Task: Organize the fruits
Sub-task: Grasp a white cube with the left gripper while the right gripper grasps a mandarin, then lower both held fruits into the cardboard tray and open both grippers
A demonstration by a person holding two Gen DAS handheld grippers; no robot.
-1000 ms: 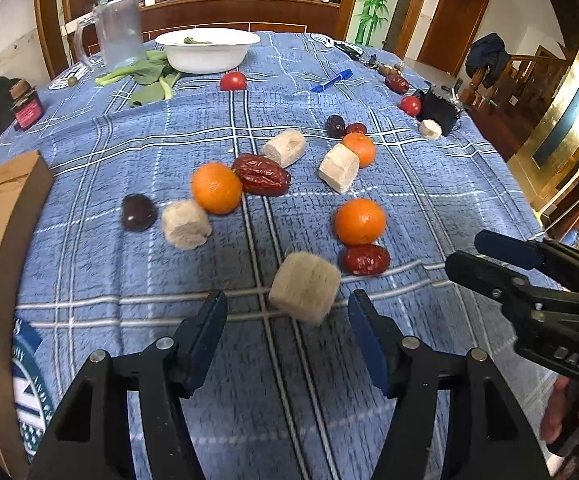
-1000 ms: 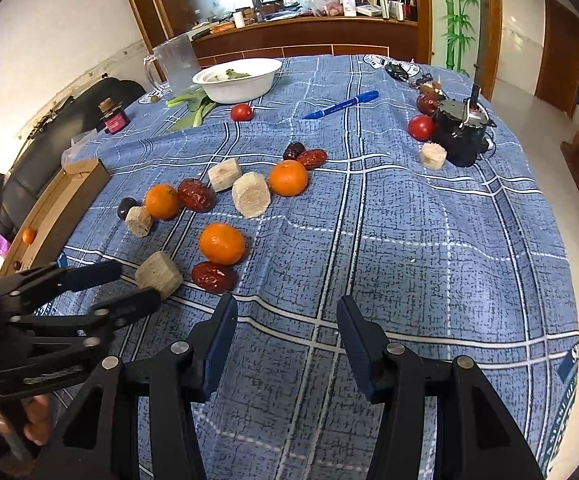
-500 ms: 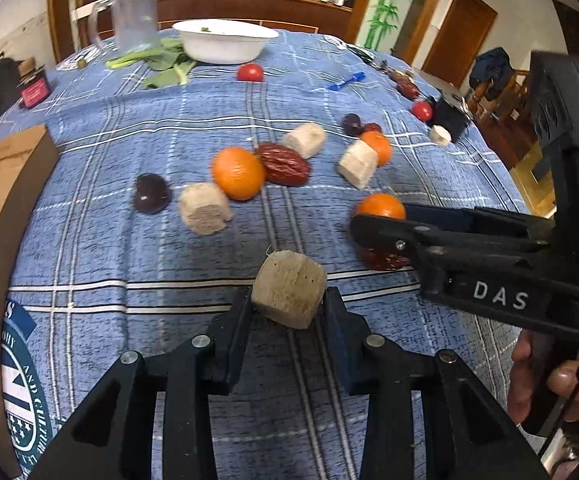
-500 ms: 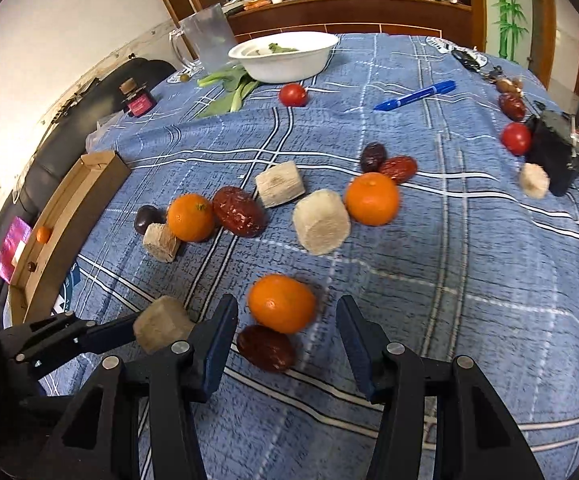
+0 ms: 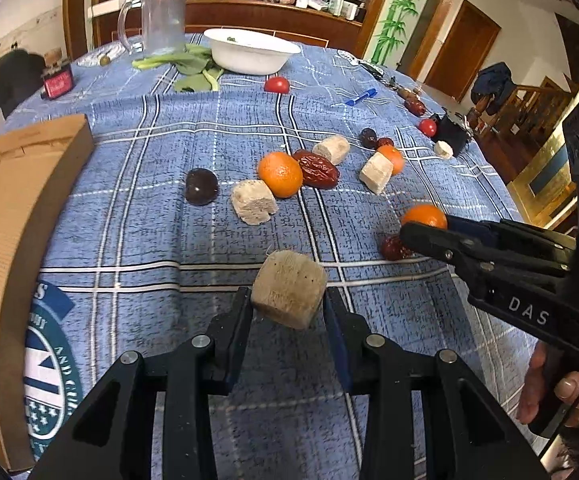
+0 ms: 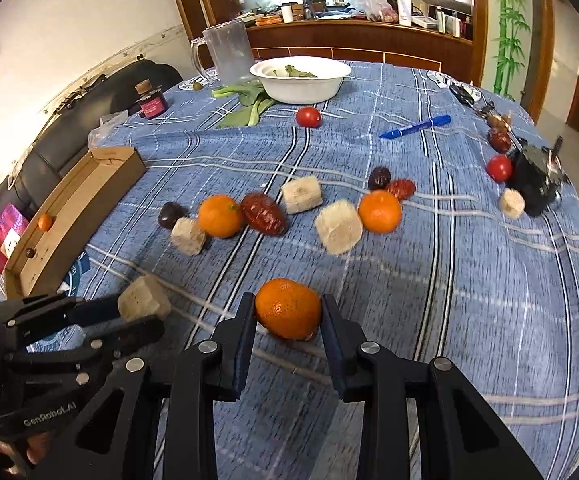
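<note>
Both grippers are working over the blue plaid tablecloth (image 5: 161,240), with the cardboard box (image 5: 21,184) at its left edge taken as reference. The left gripper (image 5: 288,308) is sitting clamped on a pale beige chunk (image 5: 289,294), both pads pressing its sides; this chunk is lying well to the right of the box, nearest the viewer of all the pieces. The right gripper (image 6: 288,320) is bracketing an orange (image 6: 288,314), further from the box than the beige chunk; both pads are touching the fruit's flanks, so it is gripping the orange. A dark red date (image 5: 394,247) is lying just beside that orange, partly hidden by the right gripper's finger in the left view. Further from the box, a loose group is resting on the cloth: a dark round fruit (image 5: 201,186), a second beige chunk (image 5: 253,207), a second orange (image 5: 280,174) touching a wrinkled red date (image 5: 316,169), then two more beige chunks and a third orange (image 6: 380,211). Inside the box, a small orange fruit (image 6: 45,222) is resting against the wall. A white bowl (image 6: 301,80) is standing at the far side of the cloth, beyond the box.
</note>
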